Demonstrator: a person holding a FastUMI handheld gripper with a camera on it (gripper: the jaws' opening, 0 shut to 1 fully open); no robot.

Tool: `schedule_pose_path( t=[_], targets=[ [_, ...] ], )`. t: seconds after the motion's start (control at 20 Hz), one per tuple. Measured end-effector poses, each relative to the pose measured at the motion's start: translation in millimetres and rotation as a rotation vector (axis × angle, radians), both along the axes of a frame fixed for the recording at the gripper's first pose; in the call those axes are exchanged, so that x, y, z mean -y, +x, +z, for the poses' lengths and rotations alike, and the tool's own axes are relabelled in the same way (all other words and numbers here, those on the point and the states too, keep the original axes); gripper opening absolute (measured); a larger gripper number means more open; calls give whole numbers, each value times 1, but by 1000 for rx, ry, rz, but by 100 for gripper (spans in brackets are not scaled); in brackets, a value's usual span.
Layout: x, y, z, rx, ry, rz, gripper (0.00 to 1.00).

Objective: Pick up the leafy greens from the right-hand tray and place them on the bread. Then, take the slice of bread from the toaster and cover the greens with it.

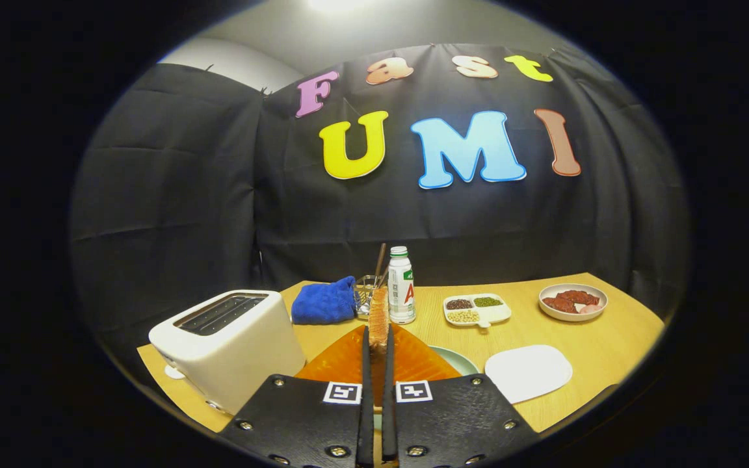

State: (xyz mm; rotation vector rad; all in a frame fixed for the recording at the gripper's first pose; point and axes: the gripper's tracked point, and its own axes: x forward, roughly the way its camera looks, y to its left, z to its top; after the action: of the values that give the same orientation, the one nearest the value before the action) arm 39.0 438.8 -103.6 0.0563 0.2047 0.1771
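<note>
Between the fingers [376, 364], clamped tight on a bread slice [378, 318] held edge-on, long axis upright, lifted clear of the toaster [228, 341] off to the left. Straight below: orange plate [342, 361], landing spot hidden. White tray [528, 372] right, open room all round.

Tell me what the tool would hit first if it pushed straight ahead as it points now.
The tool, shut on the bread, points over the orange mat toward the bottle, so probably the bottle first, though depth is unclear.
</note>
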Motion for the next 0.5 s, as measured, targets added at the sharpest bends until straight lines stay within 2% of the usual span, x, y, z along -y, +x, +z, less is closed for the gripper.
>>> schedule_pose_path(
  t=[0.5],
  targets=[
    [-25, 3, -8, 46, 82, -10, 5]
  ],
)
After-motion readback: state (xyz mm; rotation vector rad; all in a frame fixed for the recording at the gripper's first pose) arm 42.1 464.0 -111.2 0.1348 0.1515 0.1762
